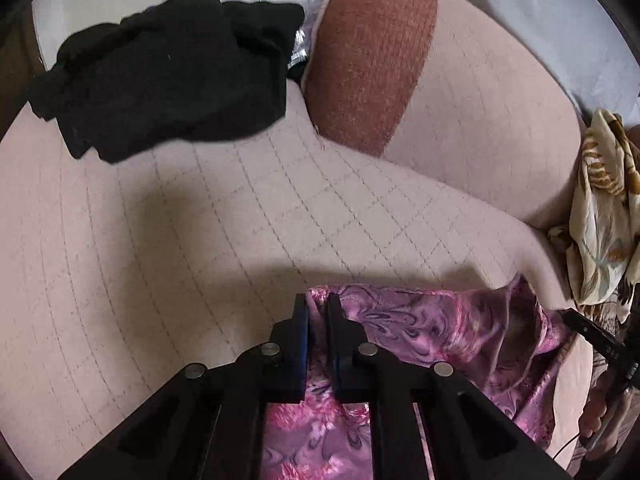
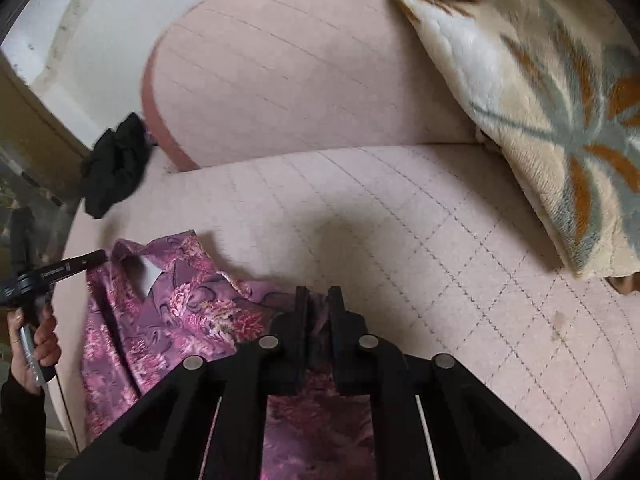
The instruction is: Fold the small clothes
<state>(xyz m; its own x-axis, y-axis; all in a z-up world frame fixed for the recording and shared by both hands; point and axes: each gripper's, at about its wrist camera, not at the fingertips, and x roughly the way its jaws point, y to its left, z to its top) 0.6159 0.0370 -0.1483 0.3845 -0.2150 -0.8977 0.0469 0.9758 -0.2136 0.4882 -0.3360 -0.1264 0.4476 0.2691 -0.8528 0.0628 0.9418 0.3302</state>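
Observation:
A pink and purple patterned shirt (image 1: 440,328) lies at the near edge of a quilted pink sofa seat (image 1: 200,220). My left gripper (image 1: 318,312) is shut on the shirt's edge, with cloth pinched between its fingers. My right gripper (image 2: 318,304) is shut on the other end of the same shirt (image 2: 180,312), whose collar and white label show to the left. The left gripper also shows at the left edge of the right wrist view (image 2: 86,261), and the right gripper at the right edge of the left wrist view (image 1: 570,316).
A black garment (image 1: 168,72) lies heaped at the back left of the seat. A rust-coloured cushion (image 1: 368,52) leans on the pink backrest (image 2: 300,80). A cream blanket with a leaf pattern (image 2: 540,120) lies at the right end.

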